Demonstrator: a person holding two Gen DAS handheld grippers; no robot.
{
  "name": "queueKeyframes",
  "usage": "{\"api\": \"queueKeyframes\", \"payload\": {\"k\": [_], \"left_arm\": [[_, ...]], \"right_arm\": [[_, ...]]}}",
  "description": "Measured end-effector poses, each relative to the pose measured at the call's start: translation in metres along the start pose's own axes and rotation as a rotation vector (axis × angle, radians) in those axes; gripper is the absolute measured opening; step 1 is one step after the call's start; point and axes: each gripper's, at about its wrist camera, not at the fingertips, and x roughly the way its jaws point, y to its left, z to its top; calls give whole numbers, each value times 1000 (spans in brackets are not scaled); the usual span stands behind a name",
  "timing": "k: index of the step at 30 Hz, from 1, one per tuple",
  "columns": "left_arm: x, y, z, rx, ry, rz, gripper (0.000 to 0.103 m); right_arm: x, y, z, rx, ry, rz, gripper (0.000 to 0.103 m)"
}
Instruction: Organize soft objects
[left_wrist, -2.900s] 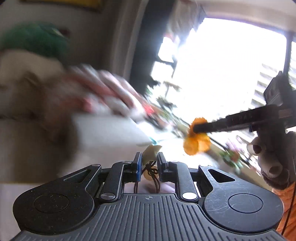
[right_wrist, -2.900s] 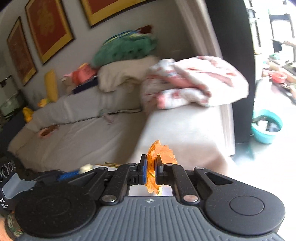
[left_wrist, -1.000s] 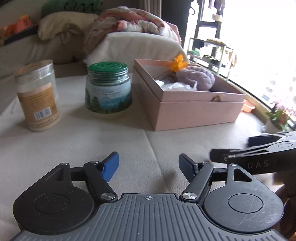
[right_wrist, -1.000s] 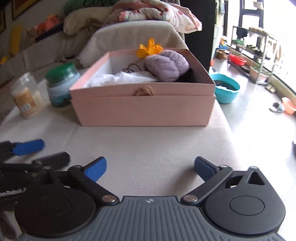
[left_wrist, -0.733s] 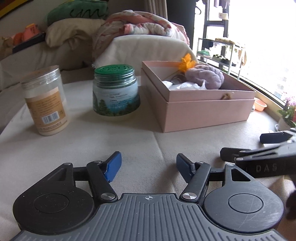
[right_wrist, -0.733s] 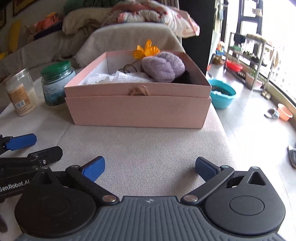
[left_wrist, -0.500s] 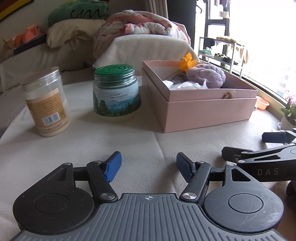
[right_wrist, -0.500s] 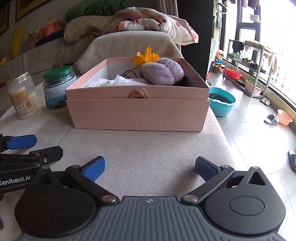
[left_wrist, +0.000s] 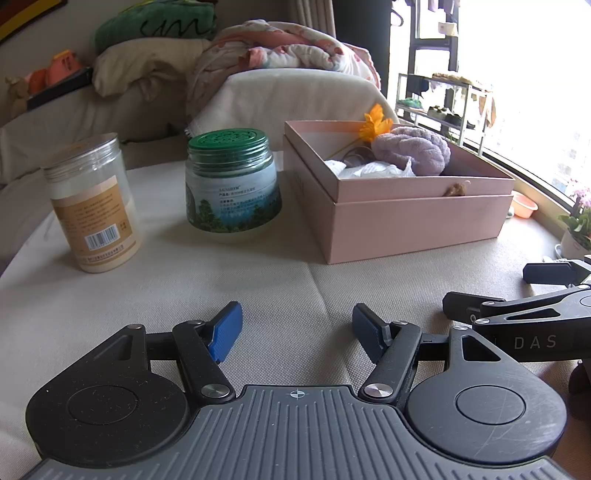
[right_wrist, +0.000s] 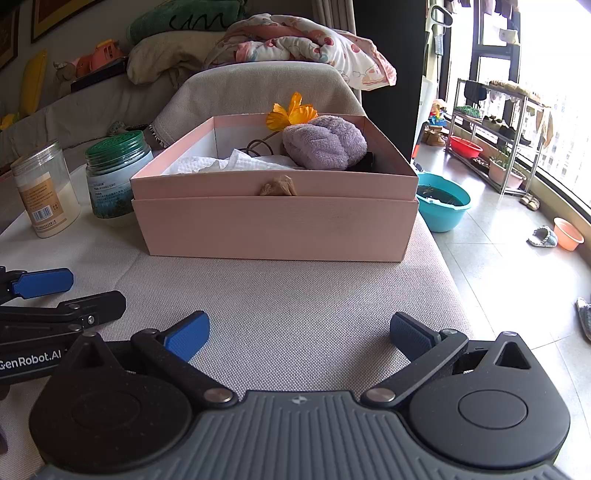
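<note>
A pink box (left_wrist: 417, 221) (right_wrist: 273, 225) stands on the beige cloth-covered table. In it lie a purple plush ball (left_wrist: 413, 149) (right_wrist: 325, 142), an orange fabric flower (left_wrist: 375, 122) (right_wrist: 291, 112), white tissue (right_wrist: 229, 162) and a dark coil. A small tan piece (right_wrist: 279, 186) hangs over the box's front rim. My left gripper (left_wrist: 297, 330) is open and empty, low over the table short of the box. My right gripper (right_wrist: 297, 334) is open and empty, facing the box's long side. Each gripper shows at the edge of the other's view.
A green-lidded jar (left_wrist: 231, 181) (right_wrist: 116, 173) and a clear jar with a tan label (left_wrist: 92, 203) (right_wrist: 44, 188) stand left of the box. A sofa with piled bedding (right_wrist: 306, 37) is behind. The table edge drops to the floor on the right, with a teal basin (right_wrist: 443, 205).
Earlier each gripper was shut on an item, the right on the orange flower. Now both are open and empty, the flower is in the box, and both have drawn back slightly.
</note>
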Motion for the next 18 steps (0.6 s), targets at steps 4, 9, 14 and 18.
{"api": "queueKeyframes", "payload": {"k": [4,9,14,18], "left_arm": [[0,0,0,0,0,0,72],[0,0,0,0,0,0,72],[0,0,0,0,0,0,72],[0,0,0,0,0,-1,72]], "right_arm": [[0,0,0,0,0,0,103],[0,0,0,0,0,0,103],[-1,1,-1,-1,0,-2,103],[-2,1,-2,-1,0,-3,103]]}}
